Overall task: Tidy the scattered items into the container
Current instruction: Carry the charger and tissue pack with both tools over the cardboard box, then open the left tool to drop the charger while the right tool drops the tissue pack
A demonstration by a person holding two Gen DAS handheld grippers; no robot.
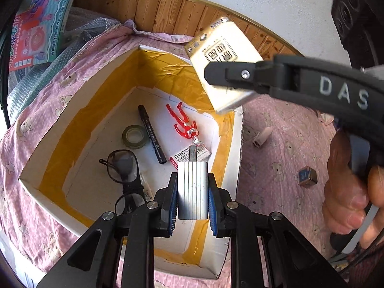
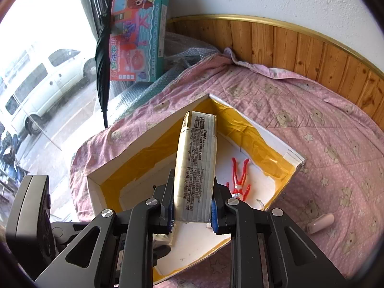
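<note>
A pink bear-print quilt [image 2: 324, 129] covers the surface under me, with wood panelling [image 2: 312, 45] and a white wall behind. The white box [image 1: 55, 144], lined with yellow tape, lies just below both my claws. My left claw [image 1: 192, 201] is clamped on a ribbed silver case [image 1: 192, 187] above the box's 5 o'clock corner. My right claw [image 2: 192, 210] grips a cream carton [image 2: 196, 165] over the box. At 3 o'clock, a pink capsule [image 1: 262, 136] and a small cube [image 1: 307, 176] lie on the quilt.
</note>
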